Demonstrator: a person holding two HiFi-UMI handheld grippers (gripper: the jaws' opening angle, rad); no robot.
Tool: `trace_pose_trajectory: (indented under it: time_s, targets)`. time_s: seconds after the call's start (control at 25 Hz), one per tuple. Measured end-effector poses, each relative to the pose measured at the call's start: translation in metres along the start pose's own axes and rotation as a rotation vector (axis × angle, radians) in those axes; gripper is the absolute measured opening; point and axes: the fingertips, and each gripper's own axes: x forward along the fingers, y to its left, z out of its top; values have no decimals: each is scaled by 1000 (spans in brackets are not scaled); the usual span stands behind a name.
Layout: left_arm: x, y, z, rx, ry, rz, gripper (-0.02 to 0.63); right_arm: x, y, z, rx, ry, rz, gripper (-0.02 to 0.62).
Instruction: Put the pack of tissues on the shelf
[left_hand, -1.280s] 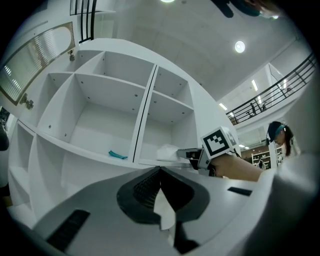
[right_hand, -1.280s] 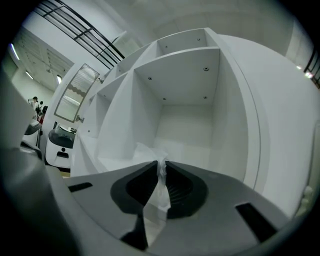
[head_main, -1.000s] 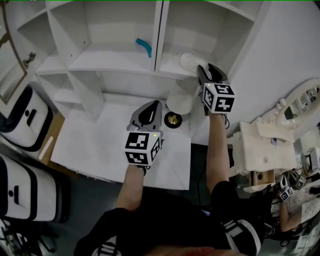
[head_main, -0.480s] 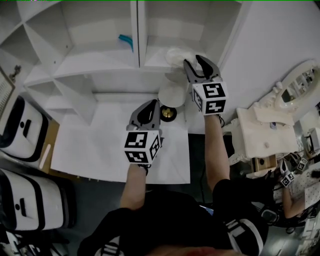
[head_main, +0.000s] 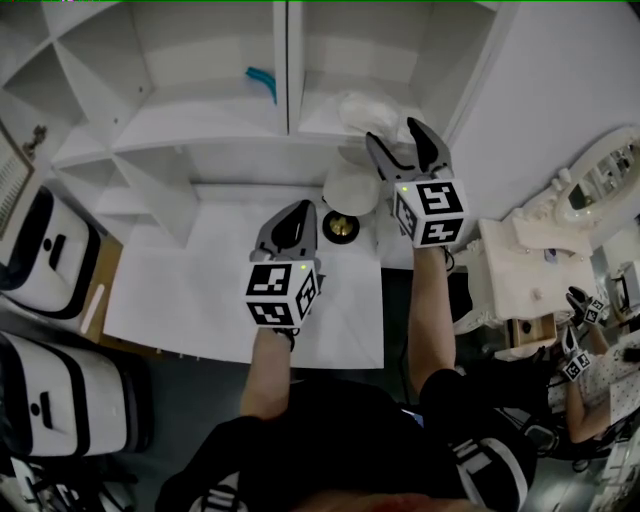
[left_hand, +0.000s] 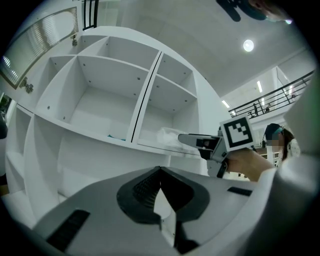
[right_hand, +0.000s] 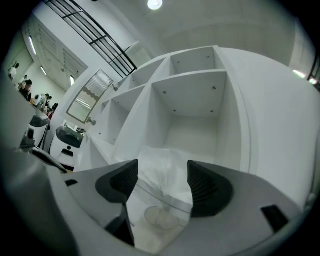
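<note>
Right gripper (head_main: 394, 135) jaws have just opened, standing apart around the pack of tissues (right_hand: 159, 172) at the shelf (head_main: 200, 128) front edge; its near end is hidden. Compartment behind is open. Left gripper (head_main: 297, 210) jaws together.

My left hand-held gripper (head_main: 298, 212) and right hand-held gripper (head_main: 395, 133) are grey with black-lined jaws and carry black-and-white square markers. The pack of tissues (head_main: 360, 108) is cloudy white. The shelf (head_main: 200, 130) and counter (head_main: 190, 290) are plain white. The small thing (head_main: 262, 85) is teal.

White crinkly tissue pack (head_main: 362, 108) lying on white shelf (head_main: 215, 128), right compartment.
</note>
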Motion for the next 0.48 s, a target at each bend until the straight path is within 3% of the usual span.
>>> trace_pose_trajectory:
  time_s: [0.12,0.32,0.48]
  targets:
    - [2,2,-2,-8,3,-2,11,-24,-2,0,64,-39,-37,304]
    - [11,-1,-5,-18,7,-16,11,-49,8,-24,149,-11,-37,286]
    - [21,-13,-11,-21,16,-50,11,-68,11,-51,214,6,-63,106]
